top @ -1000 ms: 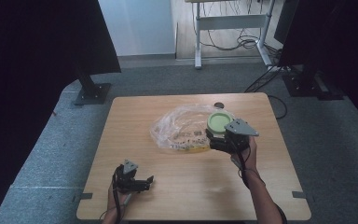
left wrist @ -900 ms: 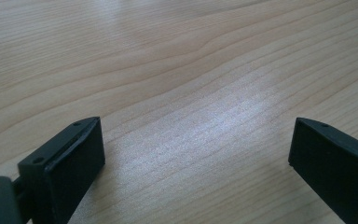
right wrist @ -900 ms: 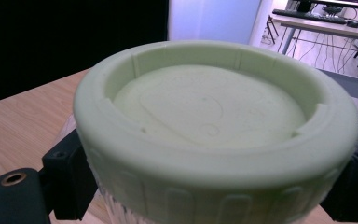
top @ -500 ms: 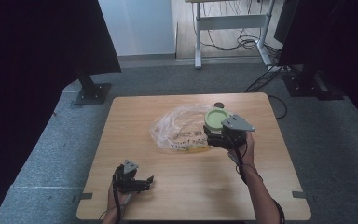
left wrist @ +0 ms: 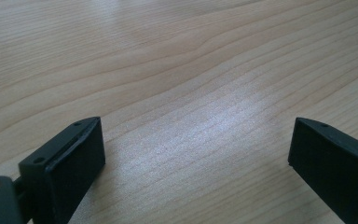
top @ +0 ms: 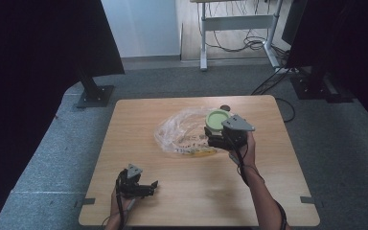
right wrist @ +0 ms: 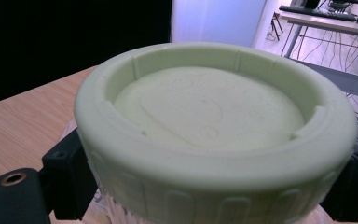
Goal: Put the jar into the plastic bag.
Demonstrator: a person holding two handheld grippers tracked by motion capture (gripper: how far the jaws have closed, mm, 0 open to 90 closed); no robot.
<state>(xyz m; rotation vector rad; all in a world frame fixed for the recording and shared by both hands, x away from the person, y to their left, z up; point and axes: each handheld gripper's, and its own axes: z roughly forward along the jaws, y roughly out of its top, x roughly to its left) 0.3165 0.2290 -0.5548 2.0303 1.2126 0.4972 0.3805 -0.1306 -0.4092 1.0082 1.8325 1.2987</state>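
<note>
Grey carpet lies around our wooden table (top: 139,124), and behind it we see a dark curtain on the left, a white wall in the middle and a desk frame with many cables at the far right. On the table we count one clear plastic bag (top: 179,134), crumpled near the centre, and one small dark round thing (top: 225,107) at the far edge; we cannot tell what it is. We hold two grippers. Our right gripper (top: 215,136) is over the right end of the bag, and its jaws are pressed on both sides of one pale green lid (right wrist: 214,126), which sits on a clear jar. Our left gripper (top: 151,188) is low over the near left part of the table, its jaws wide apart with only bare wood between them.
</note>
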